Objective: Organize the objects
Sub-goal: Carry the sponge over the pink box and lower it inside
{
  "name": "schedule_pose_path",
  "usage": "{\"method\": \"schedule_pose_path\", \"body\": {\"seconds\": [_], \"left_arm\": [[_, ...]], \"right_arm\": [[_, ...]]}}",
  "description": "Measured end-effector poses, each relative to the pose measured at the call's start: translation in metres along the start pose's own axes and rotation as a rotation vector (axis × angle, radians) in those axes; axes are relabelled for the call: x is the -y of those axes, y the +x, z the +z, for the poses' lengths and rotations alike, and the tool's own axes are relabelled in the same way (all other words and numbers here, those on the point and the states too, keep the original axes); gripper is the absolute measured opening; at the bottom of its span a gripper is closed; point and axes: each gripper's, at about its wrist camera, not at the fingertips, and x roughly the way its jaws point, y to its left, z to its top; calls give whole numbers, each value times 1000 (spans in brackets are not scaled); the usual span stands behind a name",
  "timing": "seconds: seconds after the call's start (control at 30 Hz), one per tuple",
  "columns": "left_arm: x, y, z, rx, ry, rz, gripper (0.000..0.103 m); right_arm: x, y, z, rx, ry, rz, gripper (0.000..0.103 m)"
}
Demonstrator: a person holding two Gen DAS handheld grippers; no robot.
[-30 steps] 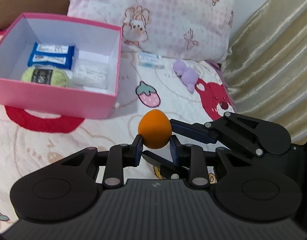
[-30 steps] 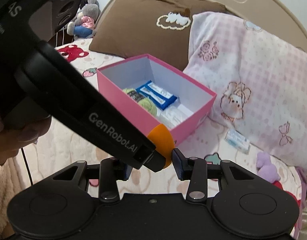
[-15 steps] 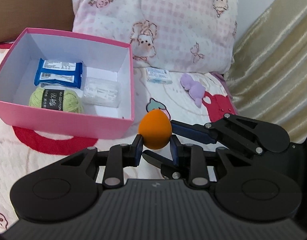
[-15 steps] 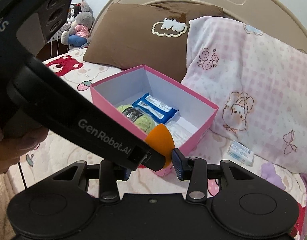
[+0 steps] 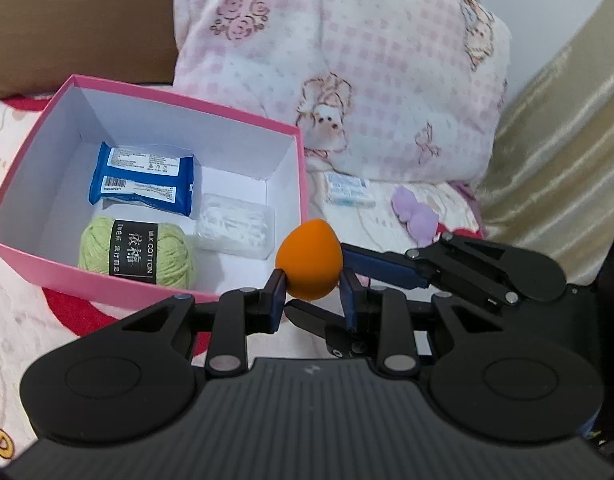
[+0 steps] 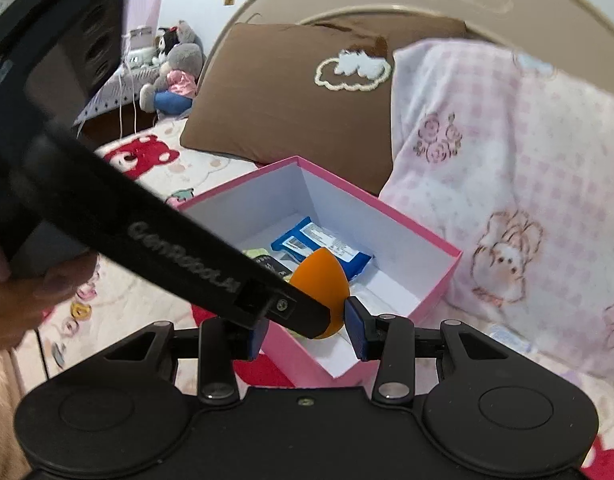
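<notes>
Left hand-held gripper (image 5: 313,296), its blue pads pinching an orange egg-shaped sponge (image 5: 309,264) by its lower sides, with the pointed end of the sponge up. The right hand-held gripper (image 6: 305,330) enters the left wrist view from the right; one of its fingers (image 5: 381,268) lies against the right side of the same sponge, so both devices clamp it from different directions. In the right wrist view the sponge sits between the right pads, partly hidden by the black body of the left device. The sponge hangs clear of the bed (image 5: 11,312), just at the near right corner of the open pink box (image 5: 303,168). Inside the box: a blue packet (image 5: 143,178) toward the far side, a green yarn ball (image 5: 133,256) against the near wall, and a clear plastic case (image 5: 235,226) beside the yarn. On the bed past the box's right wall lie a small pale-blue packet (image 5: 350,190) and a purple toy (image 5: 415,216), both near the pink checked pillow (image 5: 347,60).
</notes>
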Motion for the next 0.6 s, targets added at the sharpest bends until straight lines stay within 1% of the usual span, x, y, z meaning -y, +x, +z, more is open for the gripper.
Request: {"method": "schedule_pose_path", "body": {"seconds": [0.1, 0.17, 0.3, 0.37, 0.5, 0.6], "left_arm": [[-5, 4, 12, -1, -13, -1, 27], [-8, 8, 21, 1, -18, 13, 27], [-17, 19, 40, 2, -50, 41, 27], [-23, 21, 49, 8, -67, 52, 27], [-35, 25, 63, 19, -108, 54, 27], [-44, 39, 75, 7, -138, 59, 27]], "right_arm": [[-3, 7, 8, 5, -34, -30, 46], [3, 13, 13, 5, -29, -26, 46], [24, 36, 31, -26, 29, 20, 46], [28, 45, 41, -42, 60, 28, 46], [41, 61, 52, -54, 80, 73, 46], [54, 79, 58, -86, 72, 95, 45]]}}
